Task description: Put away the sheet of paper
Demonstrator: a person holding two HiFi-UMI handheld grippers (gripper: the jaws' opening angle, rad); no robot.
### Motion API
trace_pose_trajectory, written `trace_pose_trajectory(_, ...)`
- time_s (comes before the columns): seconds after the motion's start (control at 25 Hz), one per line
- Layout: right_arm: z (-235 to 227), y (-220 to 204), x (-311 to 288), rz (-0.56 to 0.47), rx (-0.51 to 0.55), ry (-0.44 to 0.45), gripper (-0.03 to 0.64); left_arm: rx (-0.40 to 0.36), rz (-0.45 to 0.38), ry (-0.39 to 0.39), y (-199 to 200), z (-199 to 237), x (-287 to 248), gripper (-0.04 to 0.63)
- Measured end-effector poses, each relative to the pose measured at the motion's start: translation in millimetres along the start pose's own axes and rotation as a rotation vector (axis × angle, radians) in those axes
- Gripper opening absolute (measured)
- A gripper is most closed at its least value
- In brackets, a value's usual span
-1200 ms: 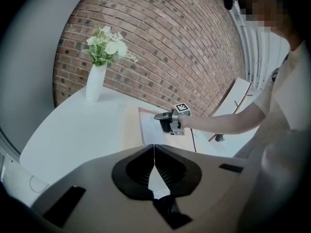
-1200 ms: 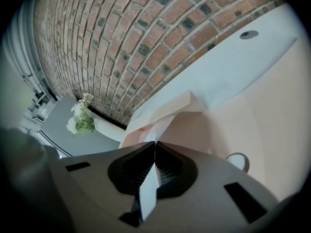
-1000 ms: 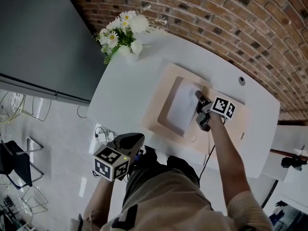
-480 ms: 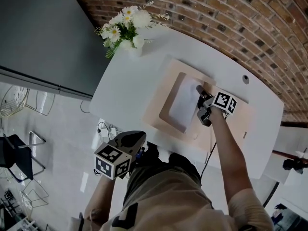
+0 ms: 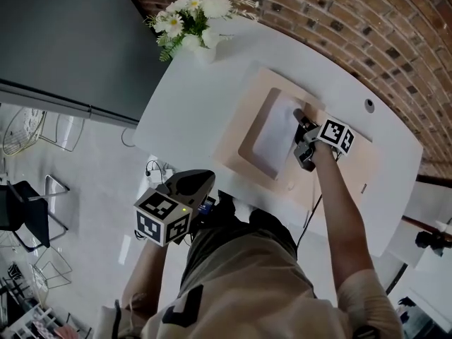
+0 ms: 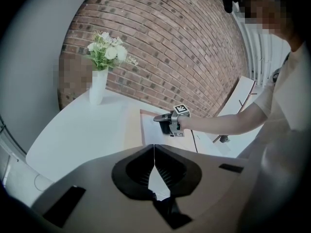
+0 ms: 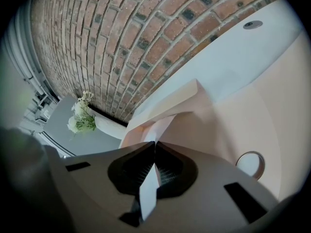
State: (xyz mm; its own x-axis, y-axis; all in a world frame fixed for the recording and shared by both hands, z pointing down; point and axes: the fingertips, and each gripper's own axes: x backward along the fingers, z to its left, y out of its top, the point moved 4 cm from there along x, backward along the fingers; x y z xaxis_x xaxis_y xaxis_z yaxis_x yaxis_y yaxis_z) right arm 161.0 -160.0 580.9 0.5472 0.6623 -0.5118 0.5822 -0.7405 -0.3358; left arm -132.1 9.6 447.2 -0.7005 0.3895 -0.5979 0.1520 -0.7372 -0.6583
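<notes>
Head view gives us the whole scene from above. At its left, the left gripper (image 5: 192,189) hangs off the worktop (image 5: 191,111), close to the person's body and over the light floor, with that arm bent and low. Only the left gripper view shows its jaws: they are pressed together, with nothing between them. Beyond them we see the worktop's near edge.

Further right, a beige folder (image 5: 244,104) lies open across the middle of the worktop. The sheet of paper (image 5: 272,136) lies in the folder's left half. The person's right arm (image 5: 339,203) reaches straight out over the near edge. The right gripper (image 5: 299,119) sits at the right edge of the sheet, its marker cube turned up.

From above we cannot tell whether the sheet is gripped. The right gripper view settles it: the jaws are clenched on the sheet, and a white strip of it runs back between them. In front of them a beige flap (image 7: 170,106) of the folder stands raised. We cannot tell how far the sheet goes under it. A round hole (image 7: 250,164) shows in the beige surface at the right.

A vase of white flowers (image 5: 194,16) stands at the far left corner of the worktop, well apart from the folder. A small round grommet (image 5: 369,105) sits near the far edge, just beside the folder. A brick wall (image 5: 353,27) runs behind the worktop.
</notes>
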Motion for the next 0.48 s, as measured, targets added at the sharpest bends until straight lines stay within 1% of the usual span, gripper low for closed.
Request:
trace_pose_trajectory(0.24, -0.7, -1.8, 1.7, 0.010, 0.018, -0.016, 0.024, 0.007, 0.000, -0.016, 0.2, -1.8, -3.8, 0.017)
trace_pose_trajectory(0.4, -3.2, -2.3, 4.4, 0.012, 0.069, -0.057, 0.024, 0.017, -0.005, -0.025, 0.7, -2.8, -5.3, 0.017)
trace_pose_trajectory(0.48, -5.2, -1.4, 6.0, 0.009, 0.077, -0.073, 0.023, 0.013, -0.002, -0.028, 1.4, -3.3, -7.5, 0.017)
